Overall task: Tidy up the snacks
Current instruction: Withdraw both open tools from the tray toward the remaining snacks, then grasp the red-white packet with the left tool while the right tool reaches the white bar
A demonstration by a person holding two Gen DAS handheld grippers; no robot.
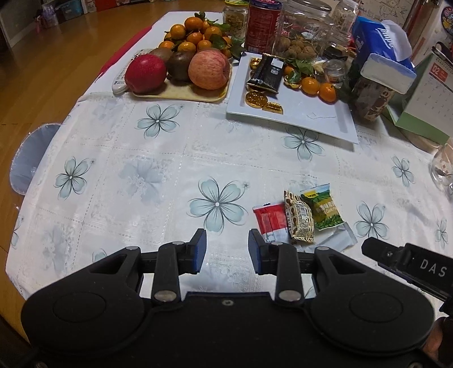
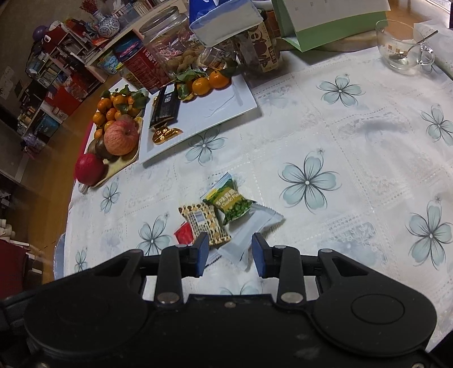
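Several small snack packets lie together on the flowered tablecloth: a red one [image 1: 271,222] [image 2: 184,232], a brown nut-print one [image 1: 300,216] [image 2: 204,223], a green pea one [image 1: 322,211] [image 2: 230,201] and a pale white one [image 1: 335,237] [image 2: 249,229]. A white rectangular plate [image 1: 300,109] [image 2: 209,111] holds a black bar wrapper [image 1: 267,73] [image 2: 165,106], gold coins [image 1: 256,97] and mandarins. My left gripper [image 1: 226,249] is open, just left of the pile. My right gripper [image 2: 230,252] is open, its jaws either side of the white packet's near end; it also shows in the left wrist view [image 1: 407,263].
A fruit tray [image 1: 181,93] [image 2: 119,167] with apples and mandarins stands left of the plate. Jars, a red can [image 1: 262,22], a tissue box [image 1: 379,36] and a green calendar [image 1: 424,104] crowd the far side. A glass cup [image 2: 402,45] with a spoon stands far right.
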